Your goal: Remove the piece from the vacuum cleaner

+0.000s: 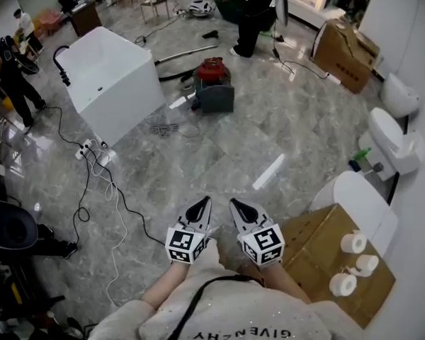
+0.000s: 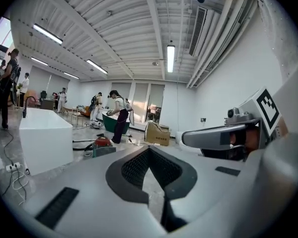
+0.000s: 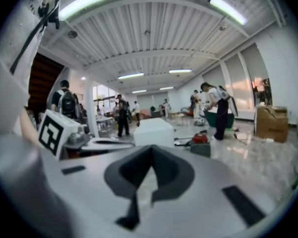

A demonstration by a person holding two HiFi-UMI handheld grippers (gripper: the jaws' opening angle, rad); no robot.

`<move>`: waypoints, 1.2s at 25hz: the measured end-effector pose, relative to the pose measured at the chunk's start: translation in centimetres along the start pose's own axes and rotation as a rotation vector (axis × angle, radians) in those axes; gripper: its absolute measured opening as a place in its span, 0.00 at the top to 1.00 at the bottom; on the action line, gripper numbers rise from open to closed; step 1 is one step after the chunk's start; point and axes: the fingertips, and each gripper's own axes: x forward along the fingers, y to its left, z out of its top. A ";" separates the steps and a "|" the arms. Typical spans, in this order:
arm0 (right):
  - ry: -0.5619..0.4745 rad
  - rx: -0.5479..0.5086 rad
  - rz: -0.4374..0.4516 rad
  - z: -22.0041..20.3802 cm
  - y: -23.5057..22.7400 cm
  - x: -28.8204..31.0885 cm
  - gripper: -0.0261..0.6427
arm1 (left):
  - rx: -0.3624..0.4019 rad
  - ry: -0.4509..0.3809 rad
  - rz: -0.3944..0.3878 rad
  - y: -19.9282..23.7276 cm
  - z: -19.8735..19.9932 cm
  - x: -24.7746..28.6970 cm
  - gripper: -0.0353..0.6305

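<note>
- The left gripper (image 1: 201, 207) has its jaws pressed together with nothing between them, close beside the right gripper (image 1: 238, 210).
- The right gripper's jaws are also pressed together and empty.
- The red vacuum cleaner (image 1: 212, 82) stands on the floor well ahead of both grippers.
- A cardboard box (image 1: 319, 243) sits just right of the right gripper.

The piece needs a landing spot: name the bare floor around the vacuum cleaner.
Bare floor: right of the vacuum cleaner, toward the toilets, and between it and the cardboard box. Cables crowd the left, beside the white tub.
</note>
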 end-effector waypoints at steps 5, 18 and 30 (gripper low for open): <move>0.013 0.009 -0.012 -0.6 -1.7 0.6 0.94 | 0.002 0.008 -0.034 0.2 -0.5 2.9 0.92; 0.054 0.047 -0.078 2.9 -10.9 10.9 0.94 | -0.033 0.041 -0.108 7.9 2.0 15.0 0.92; 0.066 0.057 -0.105 5.5 -16.6 20.1 0.94 | -0.028 0.044 -0.131 15.0 4.2 23.3 0.92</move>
